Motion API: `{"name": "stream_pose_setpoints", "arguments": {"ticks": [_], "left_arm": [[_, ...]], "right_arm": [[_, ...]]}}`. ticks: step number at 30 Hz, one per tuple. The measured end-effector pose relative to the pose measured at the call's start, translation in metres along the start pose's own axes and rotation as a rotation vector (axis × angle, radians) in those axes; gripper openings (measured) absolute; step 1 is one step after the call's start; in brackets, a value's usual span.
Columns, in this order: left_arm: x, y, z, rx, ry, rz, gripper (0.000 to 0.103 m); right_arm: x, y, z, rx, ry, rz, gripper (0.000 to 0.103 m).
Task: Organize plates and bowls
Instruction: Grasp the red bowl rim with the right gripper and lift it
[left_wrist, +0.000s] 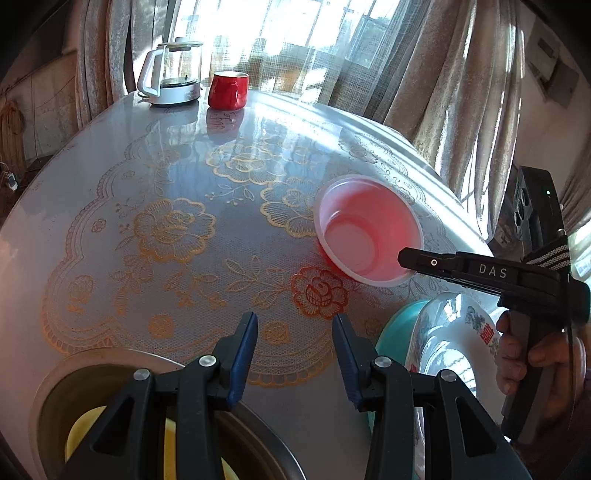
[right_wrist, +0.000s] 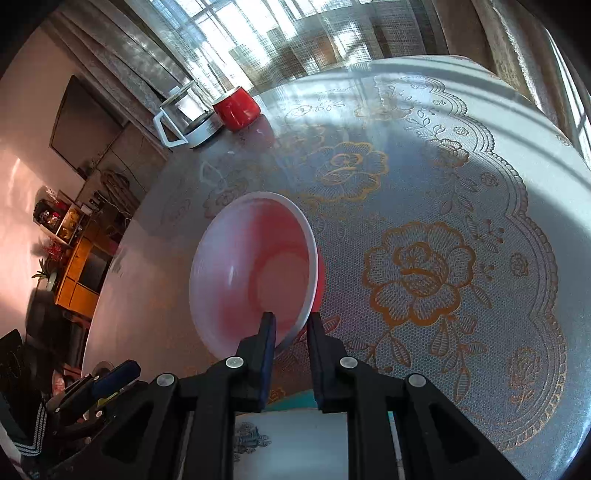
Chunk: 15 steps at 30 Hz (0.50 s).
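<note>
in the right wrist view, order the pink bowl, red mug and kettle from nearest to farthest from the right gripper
1. Pink bowl: its near rim sits between the fingers of the right gripper.
2. Red mug: far across the table, up and left.
3. Kettle: beside the mug, slightly farther left; nearly tied.

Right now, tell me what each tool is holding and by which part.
The right tool grips the pink bowl by its near rim, one finger inside and one outside. The left tool is open over the table and holds nothing.
</note>
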<state>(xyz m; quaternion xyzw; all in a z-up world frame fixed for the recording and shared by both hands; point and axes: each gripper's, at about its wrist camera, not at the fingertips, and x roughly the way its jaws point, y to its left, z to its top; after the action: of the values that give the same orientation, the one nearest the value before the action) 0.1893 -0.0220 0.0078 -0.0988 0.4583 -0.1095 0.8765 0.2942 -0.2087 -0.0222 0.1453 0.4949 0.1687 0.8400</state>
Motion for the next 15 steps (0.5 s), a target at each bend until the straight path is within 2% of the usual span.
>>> {"name": "stream_pose_setpoints", "arguments": {"ticks": [2,5,9,15], "left_arm": [[0.004,0.004,0.004,-0.018,0.005,-0.002,0.043],[0.009,0.005,0.010,-0.021,-0.001,0.003,0.043],[0.012,0.001,0.020,-0.021,-0.016,-0.004,0.045],[0.022,-0.001,0.032,-0.051,0.003,-0.024,0.047]], "right_arm": [[0.002,0.001,0.000,0.003,0.007,-0.006,0.019],[0.000,0.001,0.001,0.000,-0.008,-0.016,0.030],[-0.012,-0.002,0.003,0.000,-0.057,-0.046,0.037],[-0.025,-0.008,0.005,0.021,-0.126,-0.067,0.039]]}}
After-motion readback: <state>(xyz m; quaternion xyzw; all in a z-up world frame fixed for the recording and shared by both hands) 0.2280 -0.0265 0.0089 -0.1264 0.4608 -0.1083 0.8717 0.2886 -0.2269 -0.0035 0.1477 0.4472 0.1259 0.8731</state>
